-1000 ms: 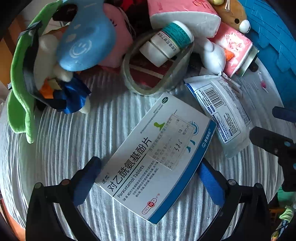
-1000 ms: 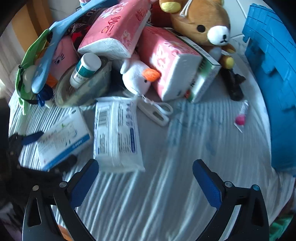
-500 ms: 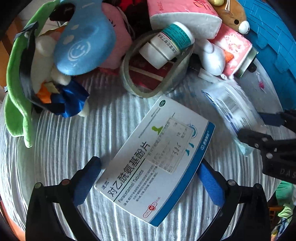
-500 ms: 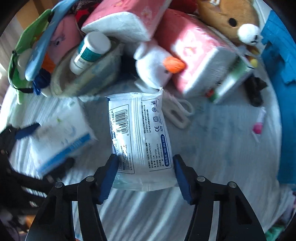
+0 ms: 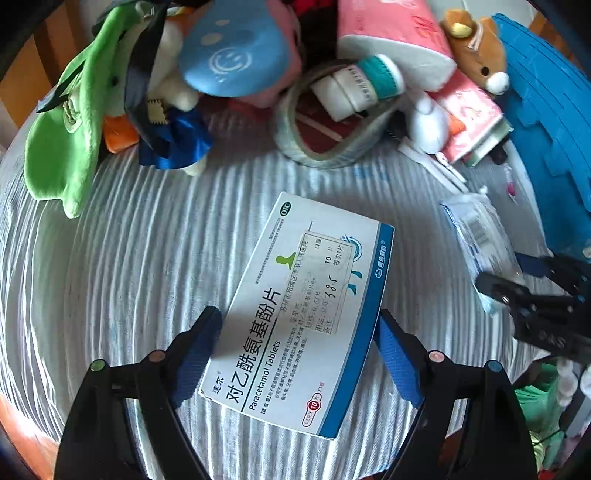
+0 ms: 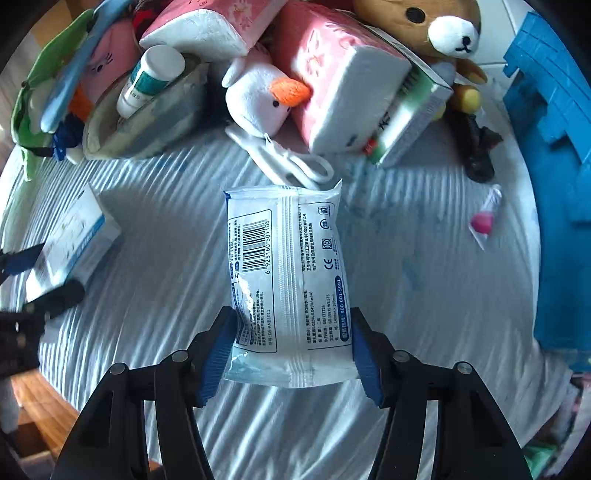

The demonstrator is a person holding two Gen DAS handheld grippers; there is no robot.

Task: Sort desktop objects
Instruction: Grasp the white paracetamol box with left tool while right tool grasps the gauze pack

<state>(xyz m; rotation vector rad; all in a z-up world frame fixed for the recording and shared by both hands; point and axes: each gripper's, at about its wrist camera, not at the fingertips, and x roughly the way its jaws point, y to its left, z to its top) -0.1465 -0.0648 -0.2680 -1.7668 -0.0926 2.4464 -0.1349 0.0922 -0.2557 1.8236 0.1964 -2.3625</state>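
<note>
1. Since the earlier pictures both grippers had closed in: the left gripper (image 5: 299,354), which stood wide around the tablet box (image 5: 306,314), had just been narrowing its jaws, and the box lay between them. The right gripper (image 6: 291,350), which hung open over bare cloth, had come onto the wipes packet (image 6: 286,280).
2. The right gripper's blue pads (image 6: 218,350) pressed on both long edges of the packet at its near end, so it was grasping the packet. Its jaws had opened again very slightly in the last moment, but the pads stayed on the packet.
3. The left pads (image 5: 195,354) stood close at the box's two sides. The near-left pad seemed to touch an edge; the right one showed a thin gap, so I judged the box was not yet clamped.
4. Both things lay on the striped cloth (image 6: 424,280), near the middle, the box to the left of the packet.
5. Nothing looked sorted yet. At the far side a mixed pile waited: the pill bottle (image 6: 151,79) in a tape roll (image 5: 325,155), the tissue packs (image 6: 340,81), the white duck toy (image 6: 258,99), the bear toy (image 6: 436,26) and other soft toys. A small pink sachet (image 6: 484,219) lay alone to the right, near the blue foam mats (image 6: 557,177).
6. Most of the task therefore remained.
</note>
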